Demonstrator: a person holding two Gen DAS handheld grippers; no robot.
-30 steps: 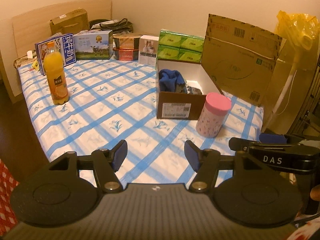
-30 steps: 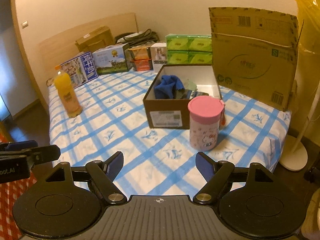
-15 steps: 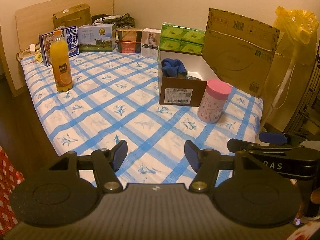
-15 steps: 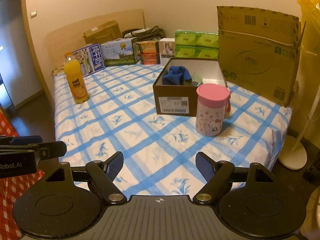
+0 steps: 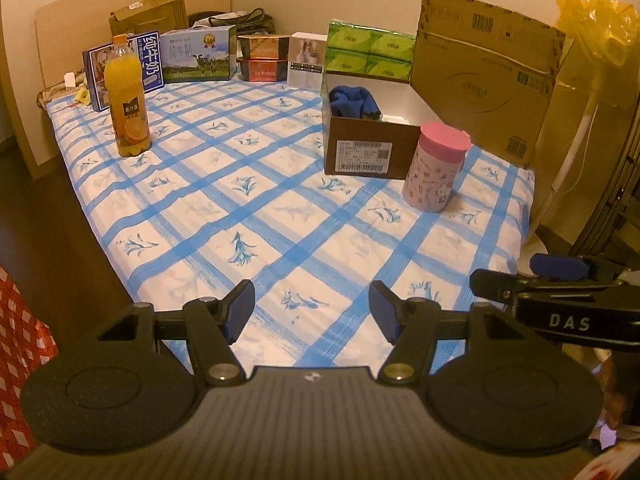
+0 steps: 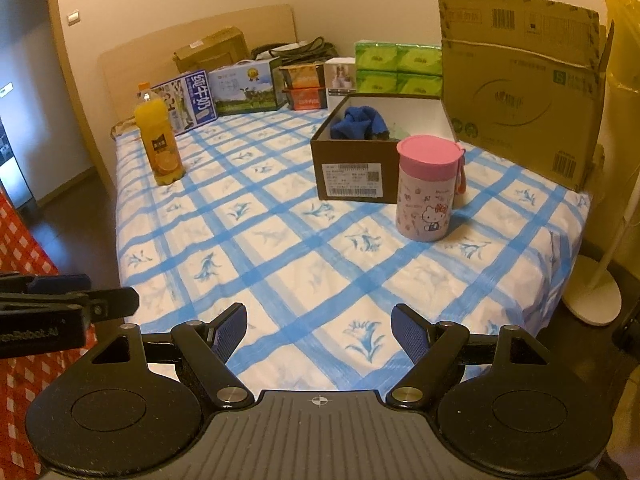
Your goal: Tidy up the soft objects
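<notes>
A blue cloth (image 5: pixel 354 100) (image 6: pixel 360 122) lies bunched in the left end of an open brown cardboard box (image 5: pixel 372 136) (image 6: pixel 348 152), beside other dark and greenish items I cannot make out. The box stands on the far right part of a bed with a blue-checked sheet (image 5: pixel 248 208) (image 6: pixel 280 240). My left gripper (image 5: pixel 312 312) hangs open over the near edge of the bed, well short of the box, with nothing between its fingers. My right gripper (image 6: pixel 319 330) is open and empty too, level with the left one. Each gripper shows at the edge of the other's view.
A pink-lidded cup (image 5: pixel 434 172) (image 6: pixel 428 188) stands just before the box. An orange juice bottle (image 5: pixel 127 100) (image 6: pixel 158 140) is at far left. Cartons and green tissue packs (image 5: pixel 368 56) line the headboard; a large cardboard sheet (image 6: pixel 520 92) stands at right, with a fan base (image 6: pixel 592 296) on the floor.
Both grippers have drawn back from the box towards the near edge of the bed and sunk a little; the box and cup look smaller and higher. Both jaw gaps are unchanged.
</notes>
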